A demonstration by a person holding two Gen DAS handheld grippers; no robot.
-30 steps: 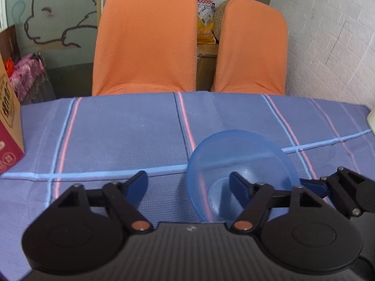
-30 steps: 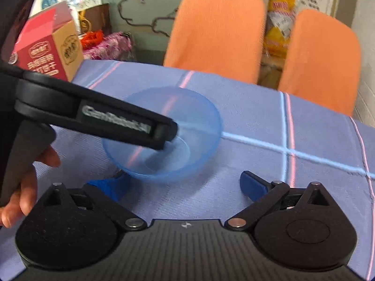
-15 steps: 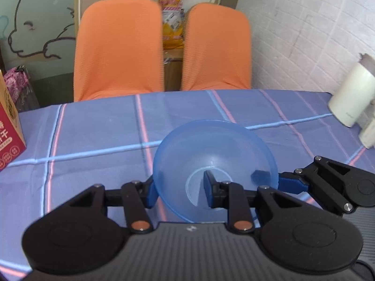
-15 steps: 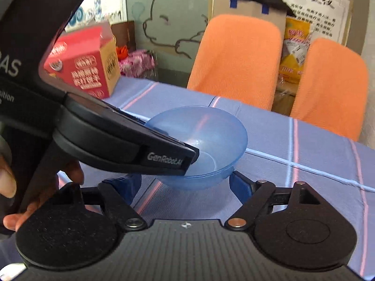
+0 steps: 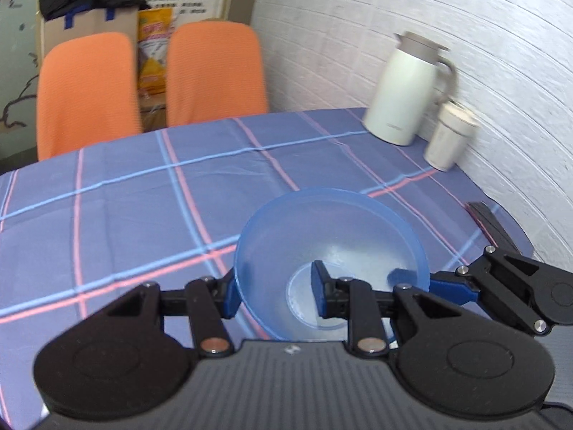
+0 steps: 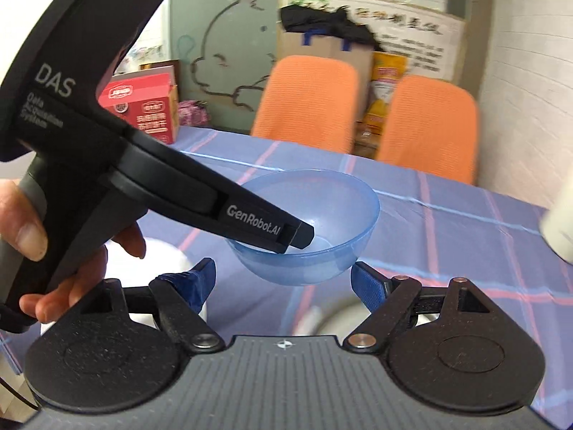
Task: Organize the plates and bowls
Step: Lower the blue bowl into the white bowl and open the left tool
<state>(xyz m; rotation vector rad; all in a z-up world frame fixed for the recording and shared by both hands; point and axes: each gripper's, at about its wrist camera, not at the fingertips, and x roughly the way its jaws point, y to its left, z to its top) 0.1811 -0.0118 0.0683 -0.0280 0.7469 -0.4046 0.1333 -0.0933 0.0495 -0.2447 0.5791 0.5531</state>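
Checked tablecloth (image 5: 125, 215), blue, with 2 orange chairs (image 5: 86, 89) far. Blue bowl (image 5: 333, 247): lifted, near wall pinched by left gripper (image 5: 275, 295). Right gripper (image 6: 283, 283) spread, empty, below it. Risk: thin 1-sided rim hold; bowl may tilt, slip, drop.

Left tool (image 5: 275, 295) grips blue bowl's (image 5: 333, 236) near rim.
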